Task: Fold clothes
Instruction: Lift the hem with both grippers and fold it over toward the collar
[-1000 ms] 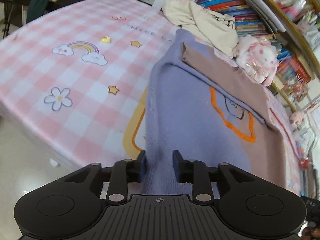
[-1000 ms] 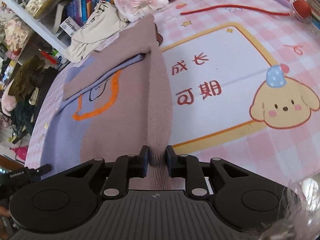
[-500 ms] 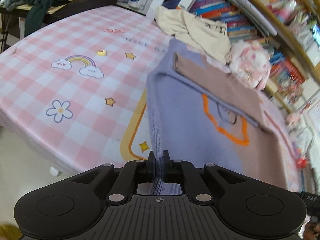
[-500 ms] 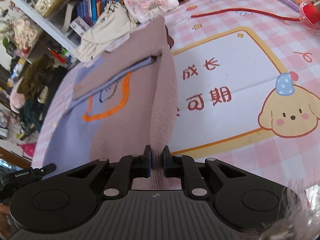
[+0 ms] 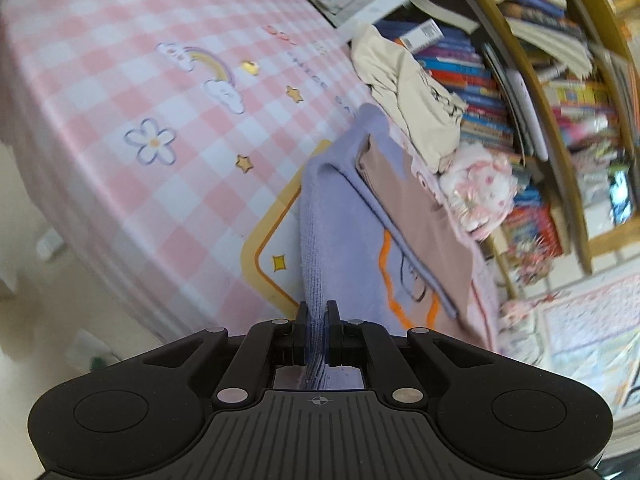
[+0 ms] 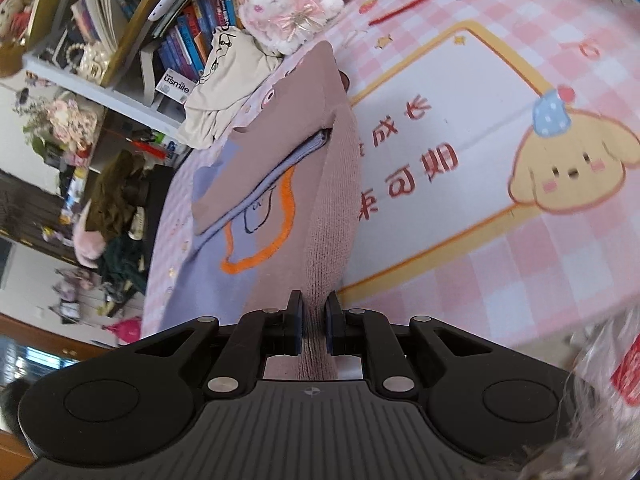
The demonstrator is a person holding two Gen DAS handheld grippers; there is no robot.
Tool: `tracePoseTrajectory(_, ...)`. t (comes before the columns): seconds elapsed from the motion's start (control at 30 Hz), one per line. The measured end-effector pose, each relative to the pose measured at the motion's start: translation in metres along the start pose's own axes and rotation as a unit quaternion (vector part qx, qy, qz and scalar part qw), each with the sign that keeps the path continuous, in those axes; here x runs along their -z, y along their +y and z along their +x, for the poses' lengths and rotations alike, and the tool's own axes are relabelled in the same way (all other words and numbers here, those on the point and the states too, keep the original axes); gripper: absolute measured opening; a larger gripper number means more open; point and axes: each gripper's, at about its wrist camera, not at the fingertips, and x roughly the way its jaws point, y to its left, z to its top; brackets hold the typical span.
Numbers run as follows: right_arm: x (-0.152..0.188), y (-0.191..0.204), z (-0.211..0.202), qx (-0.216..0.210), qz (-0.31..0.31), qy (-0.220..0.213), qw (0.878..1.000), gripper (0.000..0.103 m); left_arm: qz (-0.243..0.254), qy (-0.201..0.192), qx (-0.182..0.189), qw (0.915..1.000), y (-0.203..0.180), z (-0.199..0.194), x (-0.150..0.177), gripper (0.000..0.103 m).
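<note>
A knitted sweater [image 5: 352, 248], lilac on 1 half and dusty brown on the other with an orange outline design, lay across a pink checked table cover [image 5: 132, 92]. The fold looked partly done: its sleeves appeared already turned in across the chest, as a brown panel lay flat over the lilac body near the far end. What seemed left was the lengthwise fold, bringing the near hem up toward the collar, then smoothing.

The left gripper [image 5: 316, 314] was clenched on the lilac corner of the near hem, the fabric pinched thin between its jaws and rising in a taut ridge away from them. The right gripper [image 6: 313, 312] was clamped on the brown corner of the same hem, a thicker band of knit bunched between its jaws. In both views the near edge appeared lifted off the cover while the far end rested on it.

A cream garment [image 5: 408, 92] and a pink plush toy [image 6: 288, 4] sat just beyond the sweater's far end, beside a bookshelf [image 5: 540, 80]
</note>
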Motion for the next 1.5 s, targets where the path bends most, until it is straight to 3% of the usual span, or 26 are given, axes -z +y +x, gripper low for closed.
tracePoseTrajectory(0.33, 0.007, -0.006, -0.014, -0.022, 0.024, 0.009, 0.999, 0.010, -0.011, 0.001, 0.017, 0.9998, -0.002, -0.006, 0.005, 0.004)
tracePoseTrajectory(0.6, 0.006, -0.011, -0.018, -0.052, 0.066, 0.006, 0.996, 0.010, -0.048, -0.004, 0.039, 0.9980, 0.007, -0.009, 0.001, 0.004)
tracePoseTrajectory(1.0, -0.056, 0.015, -0.014, -0.149, 0.133, -0.049, 0.979, 0.010, -0.071, -0.048, 0.126, 0.9884, -0.020, 0.012, -0.055, 0.004)
tracePoseTrajectory(1.5, -0.120, 0.033, 0.027, -0.142, 0.161, -0.087, 0.973, 0.010, -0.056, -0.041, 0.142, 0.9874, -0.050, 0.071, -0.118, 0.004)
